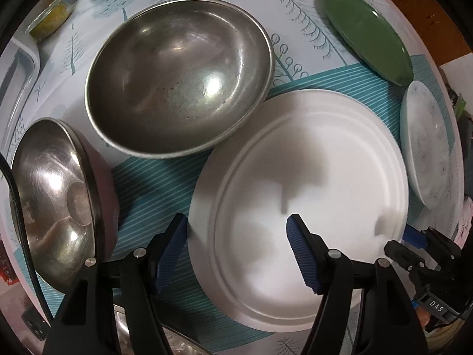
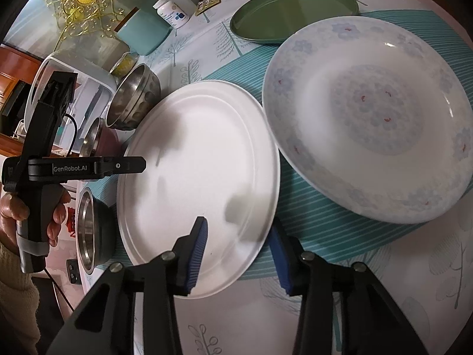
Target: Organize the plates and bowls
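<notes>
White plate (image 2: 201, 159): flat on the desk (image 2: 340, 304), at the middle of the teal mat (image 2: 313, 224). Its near rim sits between the right tool's pads.
Right tool (image 2: 236, 254): pads astride the white plate's near rim, one over the plate, one outside it. They stand apart with a gap showing on both sides, so no clamp yet.
Left tool (image 1: 236, 251): pads well apart, hanging over the far side of the same plate, one pad outside the rim, one over the plate's floor. It holds nothing.
Risk, thin grip: the rim is shallow and smooth. If the right tool bites only the very edge, the plate could pivot and slip out on lifting.
Risk, neighbours: the steel bowl (image 1: 180, 77) overlaps or touches the white plate's far rim, and the flowered plate (image 2: 369, 118) lies just beside it. Tilting or dragging the white plate could knock either one.
Risk, two tools: both stand at one plate. If they pull unevenly, the plate could twist, or the tools could meet.
Risk, left side: a tilted bowl (image 1: 56, 198) leans near the left tool's outer finger; a sideways sweep may tip it.
Green plate (image 2: 292, 11): far back, clear of all this.
Left to do: plates and bowls lie unstacked across the desk.
</notes>
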Motion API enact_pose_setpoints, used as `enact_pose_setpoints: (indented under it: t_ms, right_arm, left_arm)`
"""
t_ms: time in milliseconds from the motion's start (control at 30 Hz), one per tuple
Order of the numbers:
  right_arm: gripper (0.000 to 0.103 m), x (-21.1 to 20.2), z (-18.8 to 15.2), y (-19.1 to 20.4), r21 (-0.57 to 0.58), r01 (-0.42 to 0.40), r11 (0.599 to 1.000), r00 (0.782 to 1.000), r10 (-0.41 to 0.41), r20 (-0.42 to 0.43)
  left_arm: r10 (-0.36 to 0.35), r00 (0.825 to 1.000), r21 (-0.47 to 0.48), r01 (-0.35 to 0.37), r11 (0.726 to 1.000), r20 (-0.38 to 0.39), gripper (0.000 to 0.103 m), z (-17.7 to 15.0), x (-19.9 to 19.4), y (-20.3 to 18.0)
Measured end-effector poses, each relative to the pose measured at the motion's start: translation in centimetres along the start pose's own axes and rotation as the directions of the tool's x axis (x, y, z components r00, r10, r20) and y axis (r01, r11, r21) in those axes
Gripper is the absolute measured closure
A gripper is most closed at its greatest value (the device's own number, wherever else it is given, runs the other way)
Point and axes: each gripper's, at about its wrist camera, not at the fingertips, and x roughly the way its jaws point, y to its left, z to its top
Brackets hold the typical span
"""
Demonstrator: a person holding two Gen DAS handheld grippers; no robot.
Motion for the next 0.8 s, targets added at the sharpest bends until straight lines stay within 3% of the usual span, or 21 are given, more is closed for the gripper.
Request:
enact_pose_setpoints:
  t_ms: [167, 467, 533, 600, 700, 800]
  right_arm:
    - [0.075, 0.2, 0.1, -0.2, 0.002, 0.000, 1.000, 1.000, 0.000, -0.005]
    - [0.076, 0.3, 0.3, 0.0, 0.003, 0.023, 1.000, 1.000, -0.023, -0.001]
    - [0.076, 0.4, 0.3, 0.1, 0.001, 0.029, 1.000, 1.000, -0.029, 0.000]
    - [0.081, 0.4, 0.2, 0.2, -0.003, 0.046, 0.999, 0.999, -0.046, -0.001]
    - [0.081, 0.3, 0.2, 0.2, -0.005, 0.057, 0.998, 0.998, -0.057, 0.000]
    - [0.082, -0.3, 0.1, 0.3, -0.018, 0.064, 0.998, 0.998, -0.064, 0.011]
  left_arm:
    - [0.050, 0.998, 0.024, -0.049, 0.999, -0.032, 0.036, 0.2, 0.3, -0.2]
    - [0.094, 0.995, 0.027, -0.093, 0.995, -0.037, 0.039, 0.4, 0.4, -0.3]
    - [0.053, 0.998, -0.002, -0.053, 0.999, -0.040, 0.047, 0.5, 0.5, 0.0]
    - [0.059, 0.998, -0.010, -0.059, 0.998, -0.028, 0.053, 0.4, 0.1, 0.3]
    - [0.058, 0.998, -0.032, -0.058, 0.998, -0.023, 0.065, -0.4, -0.8, 1.5]
    - [0.042, 0.999, -0.048, -0.043, 0.998, -0.016, 0.067, -1.2, -1.8, 2.0]
